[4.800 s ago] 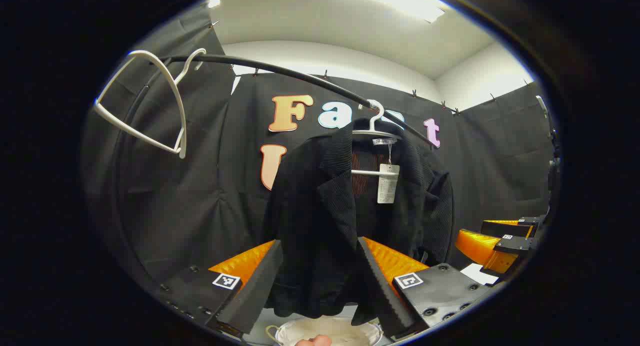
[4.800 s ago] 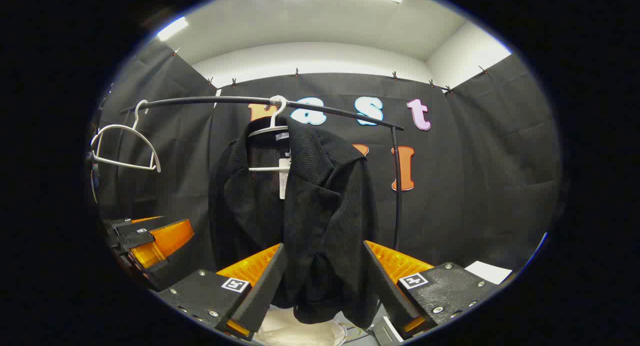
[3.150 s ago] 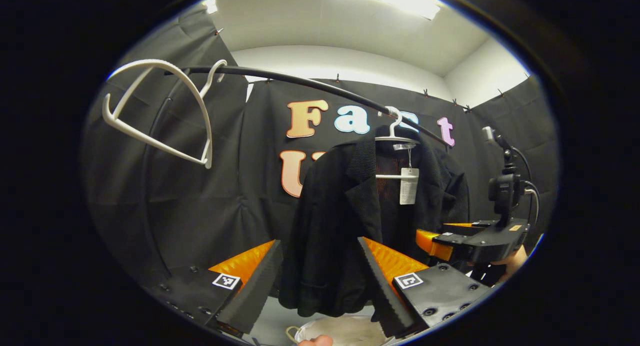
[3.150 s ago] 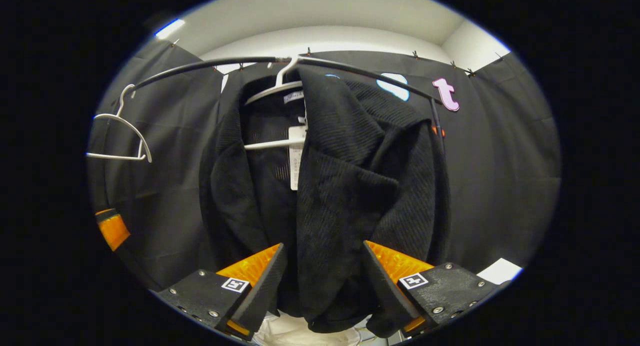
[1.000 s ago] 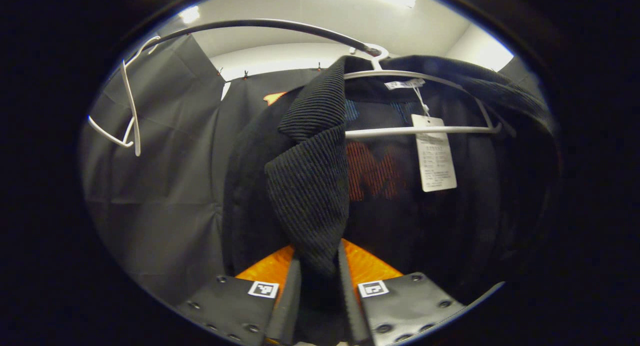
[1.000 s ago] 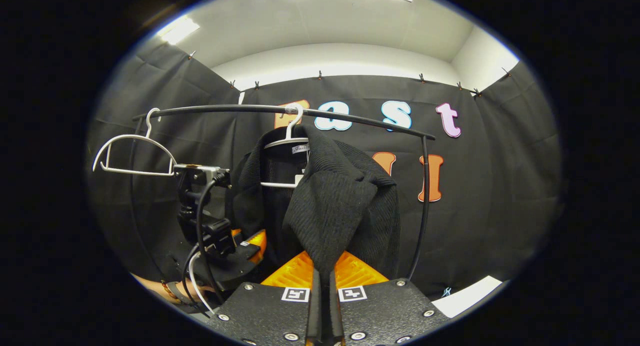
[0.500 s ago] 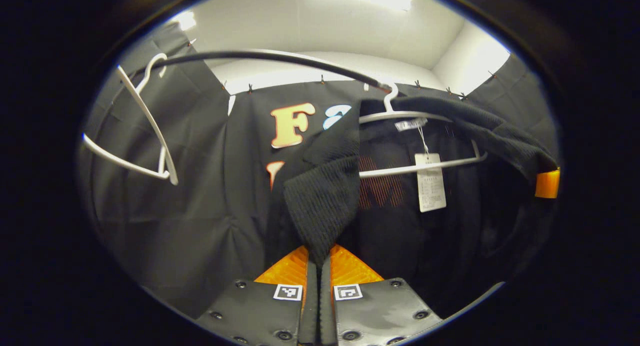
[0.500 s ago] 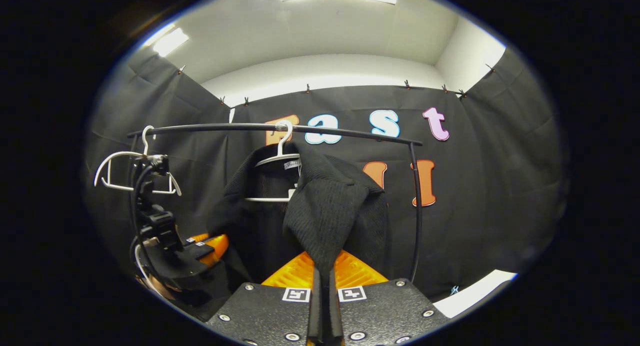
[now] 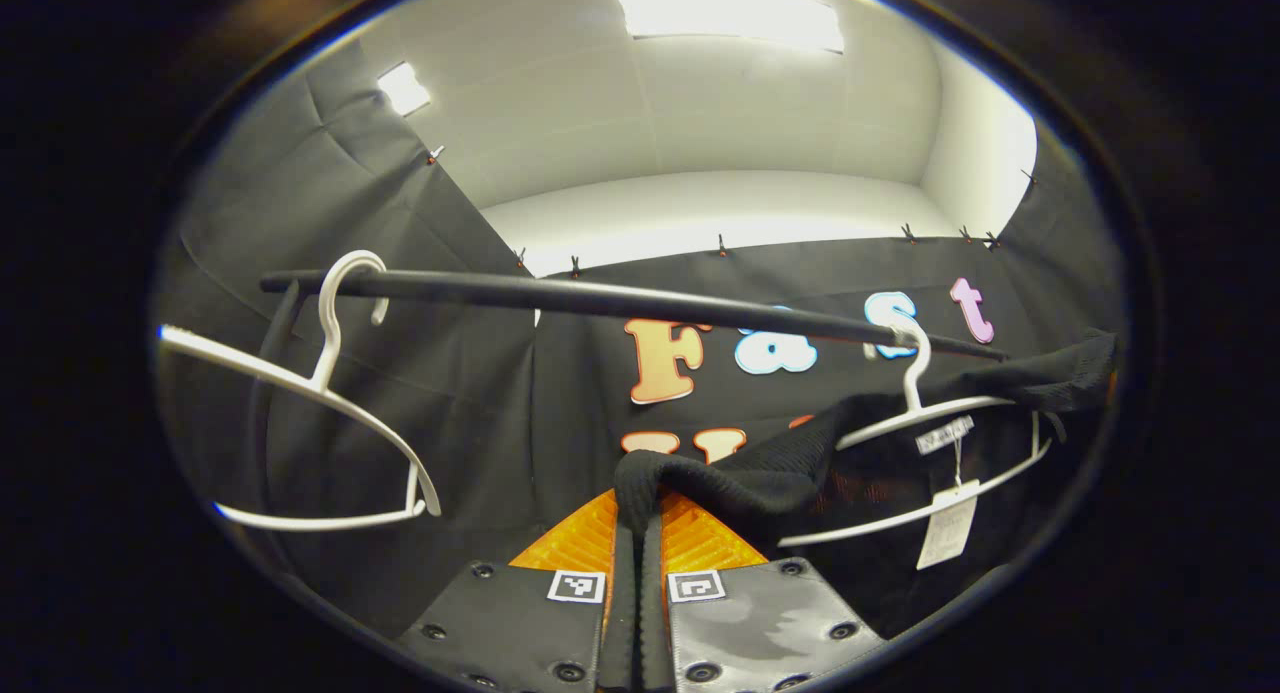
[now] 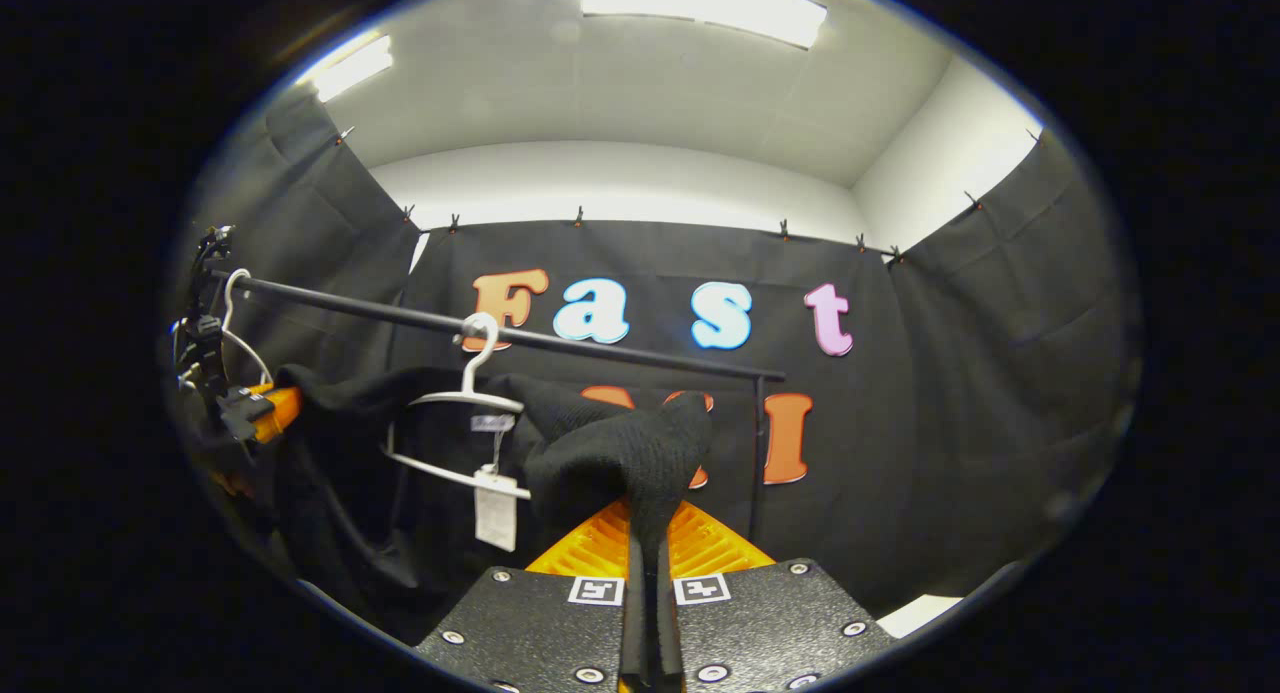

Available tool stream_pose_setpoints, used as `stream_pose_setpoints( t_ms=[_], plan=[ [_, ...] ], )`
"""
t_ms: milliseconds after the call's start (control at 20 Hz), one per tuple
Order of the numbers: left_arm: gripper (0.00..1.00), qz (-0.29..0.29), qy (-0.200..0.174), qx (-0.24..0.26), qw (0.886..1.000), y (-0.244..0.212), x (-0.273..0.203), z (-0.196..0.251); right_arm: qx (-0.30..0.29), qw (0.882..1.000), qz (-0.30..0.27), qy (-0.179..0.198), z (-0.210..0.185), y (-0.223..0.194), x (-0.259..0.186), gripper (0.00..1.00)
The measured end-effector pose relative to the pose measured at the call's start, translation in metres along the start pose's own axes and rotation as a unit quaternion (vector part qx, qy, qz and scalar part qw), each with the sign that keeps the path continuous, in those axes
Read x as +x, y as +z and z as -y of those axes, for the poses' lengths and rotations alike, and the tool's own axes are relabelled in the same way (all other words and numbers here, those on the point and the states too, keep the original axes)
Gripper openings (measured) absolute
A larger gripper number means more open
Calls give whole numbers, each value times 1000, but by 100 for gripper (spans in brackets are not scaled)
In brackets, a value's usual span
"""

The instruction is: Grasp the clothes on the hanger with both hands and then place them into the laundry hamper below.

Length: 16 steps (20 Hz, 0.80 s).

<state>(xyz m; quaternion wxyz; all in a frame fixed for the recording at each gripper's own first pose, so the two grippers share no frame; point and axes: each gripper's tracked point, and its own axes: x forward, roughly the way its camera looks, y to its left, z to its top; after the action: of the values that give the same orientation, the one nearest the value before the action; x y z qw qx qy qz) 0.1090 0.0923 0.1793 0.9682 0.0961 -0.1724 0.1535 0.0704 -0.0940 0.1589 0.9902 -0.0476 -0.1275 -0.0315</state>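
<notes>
Both tongs have swung outward and up since half a second ago, spreading the black jacket (image 9: 770,478) wide so its shoulders are peeling off the white hanger (image 9: 925,423), which hangs from the rail (image 9: 620,298). In the left gripper view, the left tongs (image 9: 640,533) at 6 o'clock are clenched on a fold of the jacket's front edge; in the right gripper view, the right tongs (image 10: 648,548), also at 6 o'clock, pinch the opposite edge of the jacket (image 10: 620,448). The left tongs (image 10: 265,408) also show at 9 o'clock in the right gripper view, with cloth stretched to them. The jacket is still partly draped over the hanger (image 10: 455,403), its tag (image 10: 495,513) dangling; a bare hanger (image 9: 300,393) hangs at 9 o'clock in the left gripper view. To do this well, the pull probably should clear each shoulder off the hanger ends before lowering, with both grips kept firm and level.
</notes>
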Motion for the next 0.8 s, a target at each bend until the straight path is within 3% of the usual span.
stream_pose_setpoints(
  t_ms=[250,350,550,600,800],
  plan=[
    [12,6,22,8,1000,13,33,-16,-22,999,-6,-26,37,11,60,4],
    [9,11,27,12,1000,17,40,-17,-21,999,-18,-30,49,0,85,4],
    [9,12,35,25,999,8,48,-21,-14,998,-51,-22,52,-48,121,0],
    [9,9,39,30,999,4,49,-24,-10,998,-59,-19,50,-63,124,4],
    [9,-11,54,34,998,-27,54,-32,4,996,-90,-8,41,-121,117,4]
  ],
)
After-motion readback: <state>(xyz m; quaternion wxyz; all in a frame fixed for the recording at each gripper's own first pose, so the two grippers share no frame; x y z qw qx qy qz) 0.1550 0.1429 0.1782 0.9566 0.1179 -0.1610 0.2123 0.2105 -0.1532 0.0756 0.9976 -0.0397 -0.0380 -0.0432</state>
